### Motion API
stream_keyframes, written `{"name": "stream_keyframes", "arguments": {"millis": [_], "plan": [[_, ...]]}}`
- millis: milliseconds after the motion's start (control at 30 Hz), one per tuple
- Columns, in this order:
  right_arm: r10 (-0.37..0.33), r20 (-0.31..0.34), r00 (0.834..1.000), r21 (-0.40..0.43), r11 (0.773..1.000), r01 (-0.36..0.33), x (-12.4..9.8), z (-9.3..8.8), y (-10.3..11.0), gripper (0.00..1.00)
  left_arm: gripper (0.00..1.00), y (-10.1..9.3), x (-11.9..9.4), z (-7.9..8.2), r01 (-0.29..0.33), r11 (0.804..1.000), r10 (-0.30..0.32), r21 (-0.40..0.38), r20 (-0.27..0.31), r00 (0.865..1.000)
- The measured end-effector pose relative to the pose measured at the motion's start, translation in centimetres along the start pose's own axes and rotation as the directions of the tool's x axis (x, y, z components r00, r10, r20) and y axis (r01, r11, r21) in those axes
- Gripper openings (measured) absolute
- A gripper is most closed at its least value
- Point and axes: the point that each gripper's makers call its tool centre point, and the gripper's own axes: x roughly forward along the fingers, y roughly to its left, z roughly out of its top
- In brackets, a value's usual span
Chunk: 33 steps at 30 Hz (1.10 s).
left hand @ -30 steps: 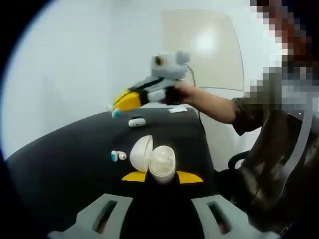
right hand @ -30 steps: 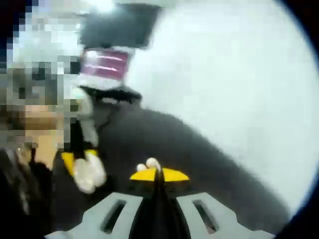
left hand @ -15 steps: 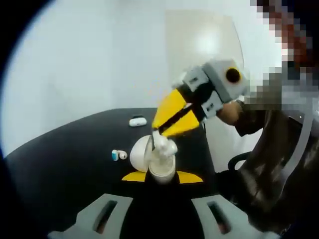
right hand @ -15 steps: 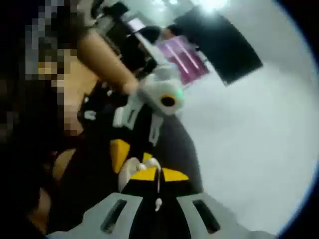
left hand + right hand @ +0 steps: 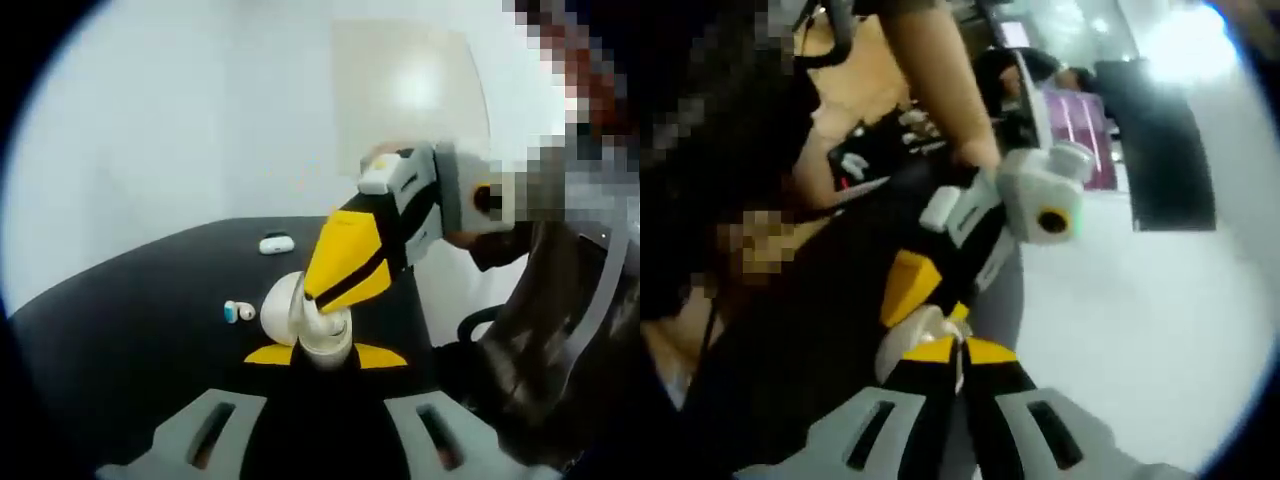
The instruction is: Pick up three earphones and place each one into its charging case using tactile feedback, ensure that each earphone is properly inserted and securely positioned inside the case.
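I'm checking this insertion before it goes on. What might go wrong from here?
1. The right gripper pushes its earphone down at a slant into the open case; it may seat crooked.
2. The left gripper pinches the rounded case, so pressure could twist it loose.
3. Two loose earphones lie on the black table; a sweep might knock them.

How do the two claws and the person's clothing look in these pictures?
The right claw has yellow jaws with a black stripe and a grey-white body. The left claw has yellow tips on black jaws over grey slotted bases. The person wears a dark olive short sleeve.
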Motion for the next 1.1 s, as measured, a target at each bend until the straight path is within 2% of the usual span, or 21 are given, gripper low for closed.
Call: {"name": "stream_keyframes", "arguments": {"millis": [200,300,400,500,567,600,633,700,767,800,833,867,933,1000,1033,1067,1100], "plan": [[0.016,0.022,1.0,0.041,0.999,-0.017,0.2,0.5,0.1,0.06,0.17,0.0,0.0,0.0,-0.001,1.0,0.001,-0.002,0.0,1.0],[0.03,0.078,0.996,0.155,0.987,-0.042,0.0,0.9,0.3,0.07,0.17,-0.1,0.0,0.0,-0.001,1.0,0.001,-0.001,0.0,1.0],[0.01,0.121,0.993,0.272,0.961,-0.043,-0.3,1.0,-0.3,0.07,0.17,-0.1,0.0,0.0,-0.001,1.0,0.001,0.0,0.0,1.0],[-0.039,0.207,0.977,0.451,0.891,-0.061,-1.0,0.9,-1.5,0.07,0.17,-0.1,0.0,0.0,-0.001,1.0,0.001,0.001,0.0,1.0],[-0.091,0.249,0.964,0.573,0.816,-0.071,-1.7,0.2,-2.8,0.08,0.17,-0.1,0.0,0.0,-0.002,1.0,0.002,0.001,0.0,1.0],[-0.112,0.251,0.961,0.613,0.787,-0.069,-1.9,-0.3,-3.2,0.08,0.17,-0.1,0.0,0.0,-0.002,1.0,0.002,0.001,0.0,1.0],[-0.163,0.242,0.957,0.693,0.719,-0.053,-2.2,-1.3,-4.2,0.08,0.17,-0.1,0.0,0.0,-0.002,1.0,0.002,0.002,0.0,1.0],[-0.223,0.18,0.958,0.81,0.586,-0.016,-2.5,-4.4,-5.3,0.08,0.17,-0.2,0.0,0.0,-0.001,1.0,0.001,0.001,0.0,1.0],[-0.227,0.099,0.969,0.897,0.443,0.012,-2.4,-7.8,-5.2,0.08,0.17,-0.2,0.0,0.0,-0.001,1.0,0.001,0.001,0.0,1.0],[-0.223,0.061,0.973,0.948,0.319,0.014,-2.3,-9.7,-4.8,0.08,0.17,-0.2,0.0,0.0,-0.001,1.0,0.001,0.001,0.0,1.0],[-0.196,0.051,0.979,0.981,0.193,-0.013,-2.0,-10.7,-3.8,0.08,0.17,-0.2,0.0,0.0,-0.001,1.0,0.001,0.002,0.0,1.0],[-0.144,0.056,0.988,0.995,0.089,-0.043,-1.6,-11.5,-2.5,0.08,0.17,-0.2,0.0,0.0,-0.001,1.0,0.001,0.001,0.0,1.0],[-0.086,0.084,0.993,0.989,-0.113,-0.094,-0.7,-12.3,-0.3,0.09,0.17,-0.2,0.0,0.0,-0.001,1.0,0.001,0.002,0.001,1.0],[-0.043,0.115,0.992,0.963,-0.239,-0.122,0.1,-12.5,1.4,0.09,0.17,-0.2,0.0,0.0,-0.002,1.0,0.002,0.002,0.001,1.0],[-0.03,0.125,0.992,0.951,-0.281,-0.128,0.5,-12.5,2.0,0.1,0.17,-0.2,0.0,0.0,-0.001,1.0,0.001,0.002,0.001,1.0],[-0.024,0.126,0.992,0.941,-0.312,-0.127,0.9,-12.7,2.4,0.1,0.17,-0.2,0.0,0.0,-0.001,1.0,0.001,0.001,0.001,1.0],[-0.019,0.128,0.992,0.938,-0.321,-0.127,1.2,-12.6,2.5,0.1,0.17,-0.2,0.0,0.0,-0.001,1.0,0.001,0.0,0.001,1.0]]}}
